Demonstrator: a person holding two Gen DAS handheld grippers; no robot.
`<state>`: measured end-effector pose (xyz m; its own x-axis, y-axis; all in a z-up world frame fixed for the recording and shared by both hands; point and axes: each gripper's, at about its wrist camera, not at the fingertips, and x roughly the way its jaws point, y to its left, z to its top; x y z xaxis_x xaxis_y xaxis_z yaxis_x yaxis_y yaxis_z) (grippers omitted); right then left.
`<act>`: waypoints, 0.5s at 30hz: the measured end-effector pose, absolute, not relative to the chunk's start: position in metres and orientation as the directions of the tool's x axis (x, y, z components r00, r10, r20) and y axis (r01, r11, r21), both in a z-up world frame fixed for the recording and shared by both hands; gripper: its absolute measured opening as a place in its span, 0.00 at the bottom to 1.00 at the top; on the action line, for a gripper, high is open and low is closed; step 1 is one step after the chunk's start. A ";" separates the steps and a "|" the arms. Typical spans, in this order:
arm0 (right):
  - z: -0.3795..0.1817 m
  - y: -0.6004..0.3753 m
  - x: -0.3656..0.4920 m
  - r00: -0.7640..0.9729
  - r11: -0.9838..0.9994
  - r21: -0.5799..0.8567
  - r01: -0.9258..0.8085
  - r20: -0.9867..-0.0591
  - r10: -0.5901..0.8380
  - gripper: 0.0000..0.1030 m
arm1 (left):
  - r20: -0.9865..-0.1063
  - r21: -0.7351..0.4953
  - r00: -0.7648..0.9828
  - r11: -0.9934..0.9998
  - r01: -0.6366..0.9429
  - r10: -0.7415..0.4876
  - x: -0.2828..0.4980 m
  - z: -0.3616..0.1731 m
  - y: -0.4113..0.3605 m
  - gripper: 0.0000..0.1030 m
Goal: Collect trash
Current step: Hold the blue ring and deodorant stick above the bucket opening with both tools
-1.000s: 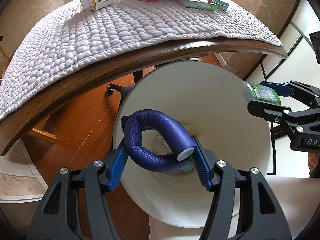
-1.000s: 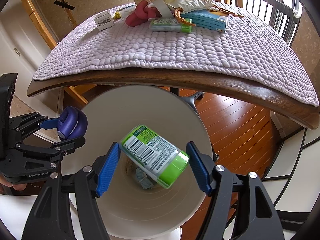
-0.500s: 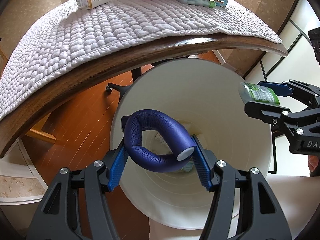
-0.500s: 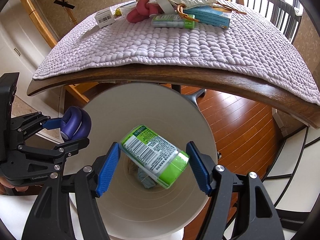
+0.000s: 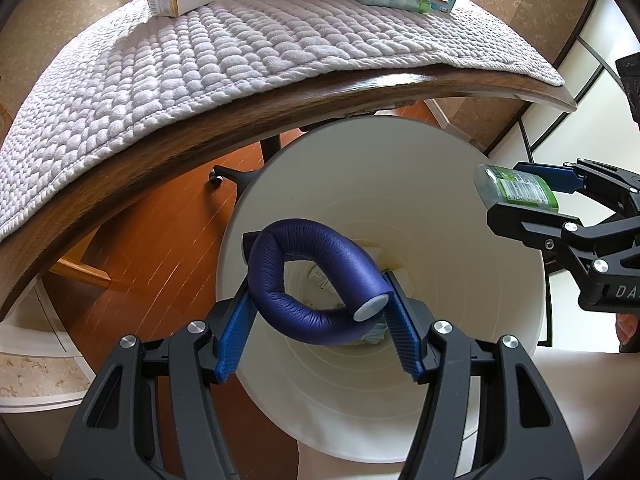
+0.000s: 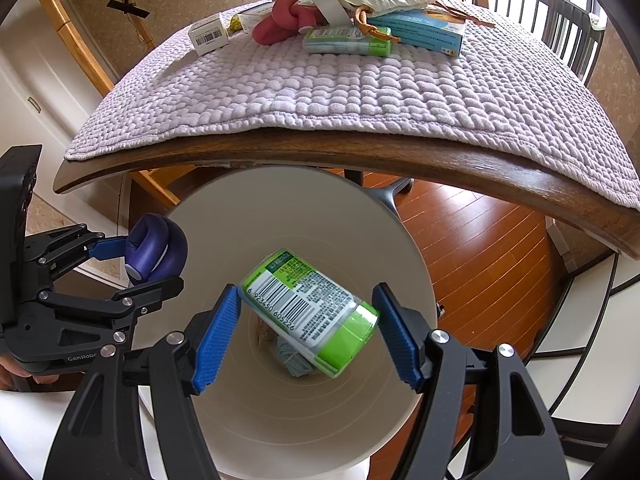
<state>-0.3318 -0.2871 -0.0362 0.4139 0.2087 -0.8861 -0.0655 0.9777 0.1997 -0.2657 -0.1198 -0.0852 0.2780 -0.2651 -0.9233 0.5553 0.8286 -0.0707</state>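
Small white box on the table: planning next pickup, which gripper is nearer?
Left. The box sits far left; left gripper hangs over the bin on that side, right gripper further right.

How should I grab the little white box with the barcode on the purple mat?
Take the white box across its two long flat sides, coming from above. It lies flat on the mat at the pile's edge, apart from the pink foam roll, so there looks to be room for both fingers. The short ends would likely need wider jaws.

A purple foam tube (image 5: 316,276), green-labelled barcoded container (image 6: 310,312), white bin (image 5: 400,432) and lilac quilted cloth (image 6: 360,88) were noted.
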 end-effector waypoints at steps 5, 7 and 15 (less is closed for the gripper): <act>-0.036 -0.287 -0.332 0.415 0.978 0.200 -0.065 -0.886 0.209 0.65 | -0.923 -0.070 0.279 0.829 0.555 -0.265 -0.266 -0.085 -0.120 0.61; -0.036 -0.286 -0.332 0.416 0.977 0.201 -0.065 -0.885 0.210 0.65 | -0.923 -0.070 0.278 0.829 0.555 -0.264 -0.266 -0.085 -0.120 0.61; -0.036 -0.286 -0.331 0.416 0.977 0.202 -0.065 -0.884 0.211 0.65 | -0.924 -0.069 0.278 0.829 0.555 -0.263 -0.264 -0.087 -0.121 0.61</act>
<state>-0.3305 -0.2860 -0.0361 0.4164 0.2108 -0.8844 -0.0654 0.9772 0.2021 -0.2644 -0.1208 -0.0872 0.2782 -0.2628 -0.9239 0.5553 0.8288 -0.0686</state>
